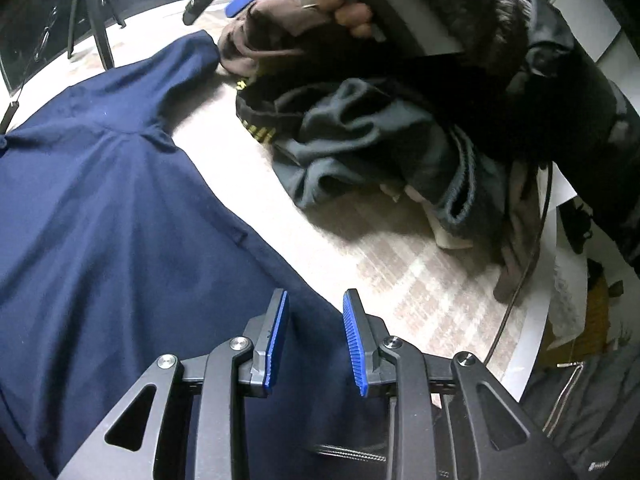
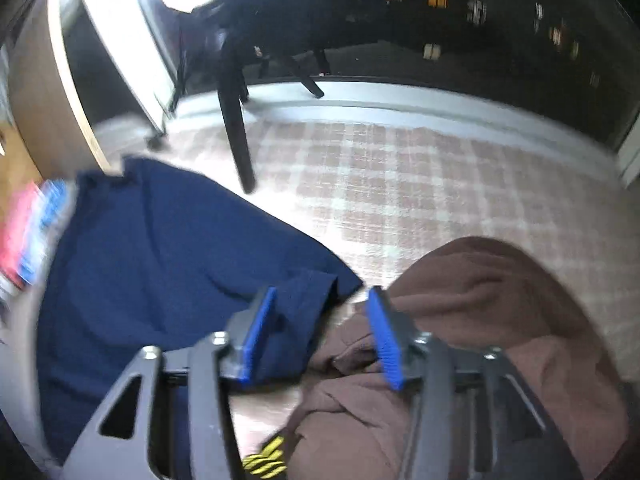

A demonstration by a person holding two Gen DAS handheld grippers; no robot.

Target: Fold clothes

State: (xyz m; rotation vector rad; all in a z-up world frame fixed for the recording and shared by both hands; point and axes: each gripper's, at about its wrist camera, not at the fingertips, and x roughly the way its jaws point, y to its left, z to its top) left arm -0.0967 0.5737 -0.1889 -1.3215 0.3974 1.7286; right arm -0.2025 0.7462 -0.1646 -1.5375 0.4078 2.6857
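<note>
I counted one navy blue shirt (image 1: 112, 208) spread flat on the tabletop (image 1: 400, 280), which wore a pale checked cloth, and beside it one loose heap of other clothes. In that heap I could separate a brown garment (image 2: 500, 320), a dark grey-green garment (image 1: 360, 144) and a black piece with yellow printing (image 1: 256, 130); further pale and brownish pieces lay under them, too tangled for me to count. My left claw (image 1: 316, 340) hung over the lower edge of the navy shirt with its two blue pads parted and nothing pinched between them. My right claw (image 2: 322, 336) hovered where the end of a navy sleeve met the brown garment, its two blue pads standing apart and gripping nothing. In the left wrist view I saw one hand (image 1: 340, 4) wrapped around the right claw's body, above the heap, with a dark sleeve cutting off much of the pile. One black tripod (image 2: 236, 128) stood on the far part of the tabletop, its top cropped out. The right wrist view was smeared by motion, so a red, white and blue stack (image 2: 28, 236) at its left edge stayed unidentifiable. The yellow printing was too small and creased to read. No brand could be made out.
</note>
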